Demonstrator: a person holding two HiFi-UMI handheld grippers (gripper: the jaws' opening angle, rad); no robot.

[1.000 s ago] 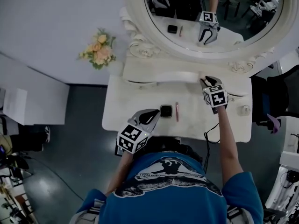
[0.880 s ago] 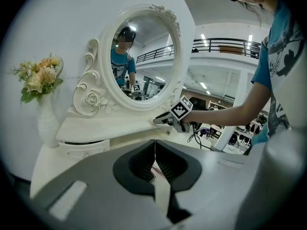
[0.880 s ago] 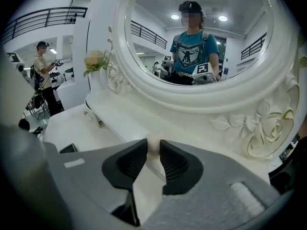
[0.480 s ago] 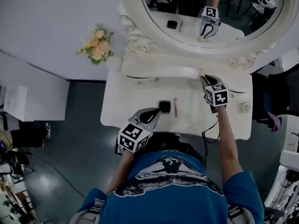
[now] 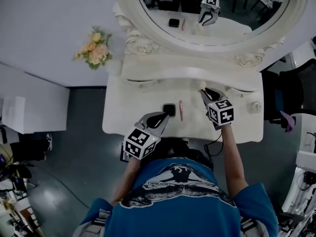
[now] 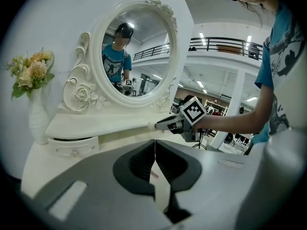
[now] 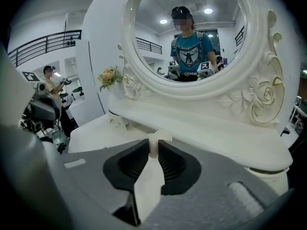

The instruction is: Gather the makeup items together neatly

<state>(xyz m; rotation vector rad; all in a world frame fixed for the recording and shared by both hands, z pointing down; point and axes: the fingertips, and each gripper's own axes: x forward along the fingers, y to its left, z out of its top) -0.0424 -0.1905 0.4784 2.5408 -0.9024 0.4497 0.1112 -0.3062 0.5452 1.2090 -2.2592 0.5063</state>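
Head view: a black square compact point(image 5: 169, 109) lies on the white dressing table point(image 5: 123, 120), in front of the oval mirror point(image 5: 217, 51) and toward the table's near edge. A slim pink stick point(image 5: 180, 110) lies just beside the compact, to its right and apart from it, with its length running toward the mirror.

A third item, a small white piece point(image 7: 157, 139), is closer to the mirror, at the front of the shelf beneath it. The right gripper view shows it clamped between the ribbed pads. The right gripper point(image 5: 204, 90) has just been closing its jaws, and they now press on this piece from both sides.

The left gripper point(image 5: 165, 117) sits on the side of the compact away from the mirror, with its tips close to the case; contact cannot be determined. The left gripper view shows its jaws brought together with nothing between them.

A bouquet of pale flowers point(image 5: 92, 51) in a white vase point(image 6: 37, 119) stands at the mirror's left.
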